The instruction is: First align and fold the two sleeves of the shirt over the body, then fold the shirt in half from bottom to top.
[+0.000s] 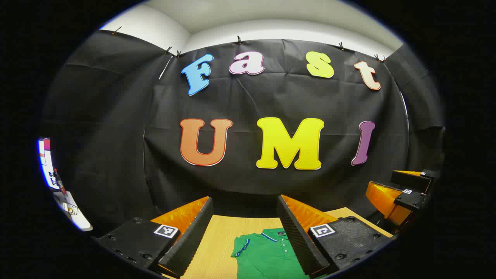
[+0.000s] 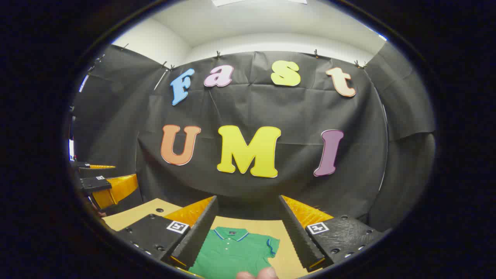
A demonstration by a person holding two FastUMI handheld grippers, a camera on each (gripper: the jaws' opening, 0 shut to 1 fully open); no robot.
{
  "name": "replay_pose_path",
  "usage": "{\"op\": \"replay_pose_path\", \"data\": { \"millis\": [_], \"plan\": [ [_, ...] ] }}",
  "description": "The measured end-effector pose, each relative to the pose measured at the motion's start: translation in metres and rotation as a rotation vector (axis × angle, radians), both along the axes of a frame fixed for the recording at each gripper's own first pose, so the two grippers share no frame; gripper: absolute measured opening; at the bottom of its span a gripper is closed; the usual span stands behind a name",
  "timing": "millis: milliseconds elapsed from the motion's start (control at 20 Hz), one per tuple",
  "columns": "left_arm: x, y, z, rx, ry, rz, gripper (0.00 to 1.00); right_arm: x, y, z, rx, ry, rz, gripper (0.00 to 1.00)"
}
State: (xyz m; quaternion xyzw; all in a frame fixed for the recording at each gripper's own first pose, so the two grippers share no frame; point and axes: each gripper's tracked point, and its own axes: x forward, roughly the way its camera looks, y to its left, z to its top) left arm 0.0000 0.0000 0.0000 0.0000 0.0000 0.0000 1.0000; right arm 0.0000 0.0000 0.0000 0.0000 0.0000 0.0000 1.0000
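- Left gripper view: the left gripper point(image 1: 244, 232) hangs above the wooden table point(image 1: 217, 240) with its fingers spread wide and nothing between them. The green shirt point(image 1: 267, 252) lies flat on the table below them, collar toward the booth wall. One short sleeve point(image 1: 241, 248) with a blue-trimmed cuff lies just beside the body on the view's left. The right gripper point(image 1: 403, 193) hangs well off to the shirt's other side.
- Right gripper view: the right gripper point(image 2: 248, 232) is likewise spread and empty above the shirt point(image 2: 228, 252), and the other sleeve point(image 2: 273, 245) sticks out beside the body. A fingertip point(image 2: 257, 274) shows at the shirt's near edge. The left gripper point(image 2: 104, 186) hangs well away.
- Risk, as I judge it: both grippers start high. A pinch that takes the body layer along with a sleeve would drag the whole shirt and skew the fold.
- The shirt looks smooth, collar neat and placket buttoned, with no fold made yet.
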Motion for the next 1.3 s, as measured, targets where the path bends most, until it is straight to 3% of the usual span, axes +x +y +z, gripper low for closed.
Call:
{"op": "replay_pose_path", "data": {
  "millis": [1300],
  "plan": [
    [0.012,-0.028,-0.017,0.012,0.045,-0.029,1.0,0.016,-0.032,-0.022,0.017,0.064,-0.019,0.96]
  ]
}}
